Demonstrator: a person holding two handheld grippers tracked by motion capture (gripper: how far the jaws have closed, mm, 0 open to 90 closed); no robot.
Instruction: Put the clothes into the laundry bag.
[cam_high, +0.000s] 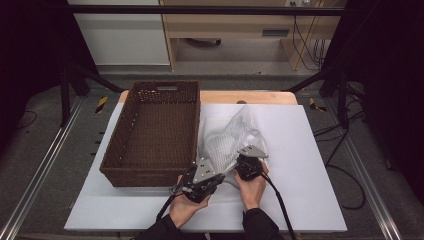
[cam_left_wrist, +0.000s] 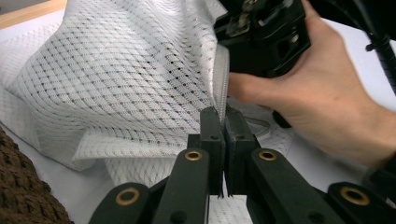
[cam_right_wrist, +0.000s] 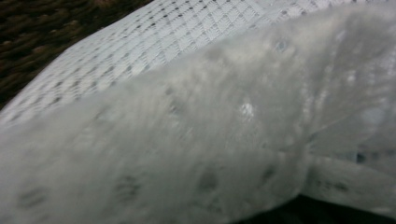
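A white mesh bag (cam_high: 227, 137) lies bunched on the white table top, right of a brown wicker basket (cam_high: 122, 125). My left gripper (cam_high: 212, 166) is at the bag's near edge. In the left gripper view its jaws (cam_left_wrist: 223, 122) are shut on the bag's zipper edge, with the mesh (cam_left_wrist: 126, 79) rising behind them. My right gripper (cam_high: 245, 157) sits just right of it, against the same edge, and lifts the fabric into a peak. In the right gripper view the mesh (cam_right_wrist: 210, 116) drapes blurred right over the lens and hides the jaws, which appear shut on it.
The basket is empty and long, and its right wall is close to the bag. White table top (cam_high: 310, 165) stretches to the right and in front of the hands. The person's right hand (cam_left_wrist: 327, 93) wraps the other gripper. Wicker (cam_right_wrist: 46, 28) shows past the mesh.
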